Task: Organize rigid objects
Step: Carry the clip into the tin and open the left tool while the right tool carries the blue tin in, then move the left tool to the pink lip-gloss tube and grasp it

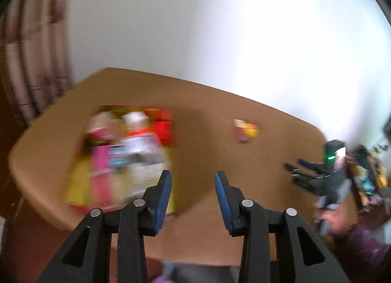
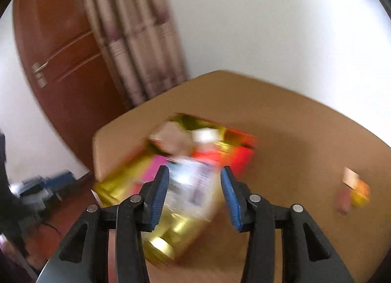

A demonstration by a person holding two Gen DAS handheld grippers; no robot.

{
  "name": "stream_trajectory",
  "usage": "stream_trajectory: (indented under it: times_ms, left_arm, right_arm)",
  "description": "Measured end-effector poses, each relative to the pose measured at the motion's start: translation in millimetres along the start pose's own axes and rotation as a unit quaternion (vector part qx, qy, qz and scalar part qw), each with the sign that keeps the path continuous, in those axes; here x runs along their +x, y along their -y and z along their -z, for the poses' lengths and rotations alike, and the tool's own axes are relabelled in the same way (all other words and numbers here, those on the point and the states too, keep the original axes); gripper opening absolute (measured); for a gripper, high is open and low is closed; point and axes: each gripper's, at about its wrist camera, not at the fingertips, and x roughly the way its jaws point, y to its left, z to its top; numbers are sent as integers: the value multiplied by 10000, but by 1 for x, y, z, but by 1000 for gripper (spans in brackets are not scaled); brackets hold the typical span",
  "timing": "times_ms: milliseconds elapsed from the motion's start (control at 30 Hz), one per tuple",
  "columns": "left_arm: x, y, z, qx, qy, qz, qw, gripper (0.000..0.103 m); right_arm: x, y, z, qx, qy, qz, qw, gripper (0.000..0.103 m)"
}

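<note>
above the brown table [image 1: 207, 136], both the left gripper [image 1: 193, 199] and right gripper [image 2: 195, 197] gape wide and empty near a blurred gold box [image 2: 171, 221] and small packet [image 1: 245, 131].

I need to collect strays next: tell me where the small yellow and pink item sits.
The small yellow and pink item lies alone on the bare table, right of the gold tray of boxes in both wrist views, toward the far edge, untouched by either gripper.
</note>
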Motion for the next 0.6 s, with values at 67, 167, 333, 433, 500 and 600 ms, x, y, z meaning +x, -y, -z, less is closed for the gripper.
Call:
stream_trajectory:
  times_ms: [67,167,333,433,500,600]
  left_arm:
    - [22,31,-15,286,-164,247,9992,38]
    - [64,72,-34,761,-392,340,9958,38]
    - [157,111,-62,889,-1013,612,9890,38]
    - [201,120,-68,981,-1303,499,9853,38]
    - [227,126,-68,998,-1550,375,9821,38]
    - [250,124,-72,888,-1648,353,9817,38]
  right_arm:
    - [-23,36,28,184,79,634,9978,51]
    - [-40,91,65,479,-195,1366,9893,54]
    - [-70,166,114,729,-489,2458,9653,54]
    - [-85,198,132,846,-458,2761,9563,54]
    - [-93,212,140,1044,-373,2726,9557,57]
    - [-106,227,143,1369,-180,2463,9593,60]
